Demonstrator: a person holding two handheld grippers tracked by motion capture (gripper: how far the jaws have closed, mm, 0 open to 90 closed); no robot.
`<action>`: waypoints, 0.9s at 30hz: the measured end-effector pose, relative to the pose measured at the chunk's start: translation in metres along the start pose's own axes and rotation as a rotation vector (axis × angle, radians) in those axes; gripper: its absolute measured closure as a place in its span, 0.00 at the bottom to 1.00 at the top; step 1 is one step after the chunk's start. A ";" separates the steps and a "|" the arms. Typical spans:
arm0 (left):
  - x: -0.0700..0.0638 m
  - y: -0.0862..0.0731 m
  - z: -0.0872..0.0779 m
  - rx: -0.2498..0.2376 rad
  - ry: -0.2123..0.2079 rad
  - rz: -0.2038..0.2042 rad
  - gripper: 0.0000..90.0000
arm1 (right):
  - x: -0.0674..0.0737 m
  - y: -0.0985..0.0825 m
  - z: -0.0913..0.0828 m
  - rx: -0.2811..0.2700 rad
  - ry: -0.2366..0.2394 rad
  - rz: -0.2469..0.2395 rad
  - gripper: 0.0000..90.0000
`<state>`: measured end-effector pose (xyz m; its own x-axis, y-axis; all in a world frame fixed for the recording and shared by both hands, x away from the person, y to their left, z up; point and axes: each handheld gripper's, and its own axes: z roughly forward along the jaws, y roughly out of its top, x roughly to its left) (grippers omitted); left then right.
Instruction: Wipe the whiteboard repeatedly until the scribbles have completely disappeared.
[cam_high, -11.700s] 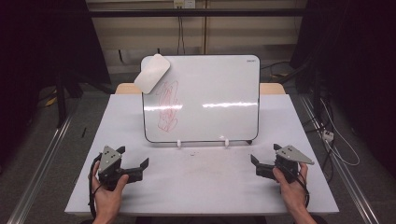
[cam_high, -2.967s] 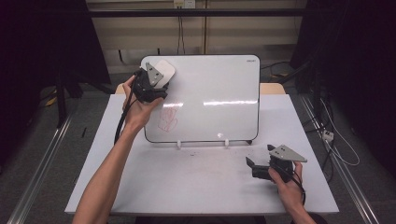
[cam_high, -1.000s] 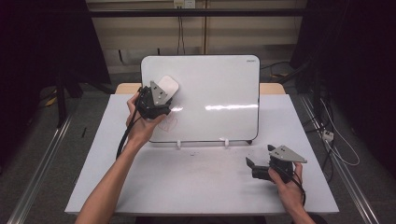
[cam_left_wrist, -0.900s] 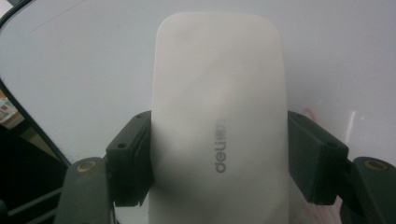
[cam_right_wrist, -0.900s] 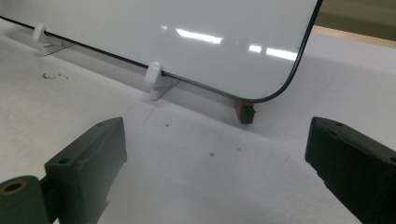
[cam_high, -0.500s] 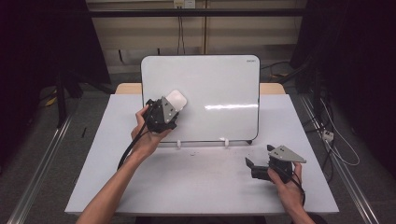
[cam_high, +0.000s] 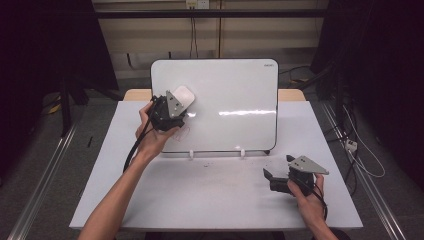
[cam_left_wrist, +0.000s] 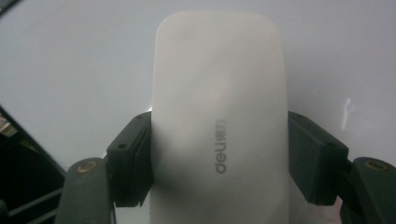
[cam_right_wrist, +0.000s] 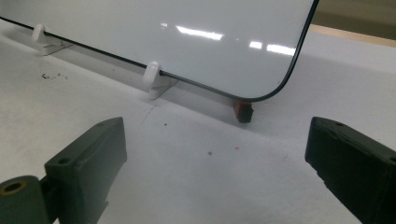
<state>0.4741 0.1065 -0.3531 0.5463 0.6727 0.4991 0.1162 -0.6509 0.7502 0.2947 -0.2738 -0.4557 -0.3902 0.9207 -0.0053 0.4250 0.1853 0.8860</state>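
The whiteboard (cam_high: 235, 100) standing on the tabletop (cam_high: 200, 195) looks far cleaner than it did a while back: the red scribble that covered its left part is almost gone, with only a faint pinkish trace left low down near the left hand, as far as I can make out from here. So the wiping seems nearly done, and what remains is that last smudge by the bottom edge.

The left gripper (cam_high: 176, 106) has swung back up the board after dipping lower half a second ago, which reads to me as one more stroke in a back-and-forth rub. The right gripper (cam_high: 272, 179) rests near the tabletop's front right corner, just as it has for the past seconds, its fingers spread wide with nothing between them.

The white eraser (cam_left_wrist: 219, 116) sits squarely between the left fingers (cam_left_wrist: 133, 154), pinched on both long sides, its rounded end sticking out well past them and lying against the board's left half, above the remaining trace.
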 end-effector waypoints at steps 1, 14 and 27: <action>0.005 0.001 0.000 -0.003 -0.001 -0.018 0.35 | 0.000 0.000 0.000 0.000 -0.001 -0.001 0.06; -0.011 -0.017 -0.005 -0.007 0.008 -0.019 0.35 | 0.000 0.000 -0.001 -0.002 -0.003 -0.002 0.06; -0.045 -0.035 -0.013 0.024 -0.031 0.041 0.35 | 0.002 0.000 -0.001 0.000 -0.002 -0.004 0.06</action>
<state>0.4348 0.1041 -0.3961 0.5764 0.6345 0.5149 0.1127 -0.6858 0.7190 0.2937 -0.2723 -0.4550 -0.3900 0.9208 -0.0095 0.4233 0.1884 0.8862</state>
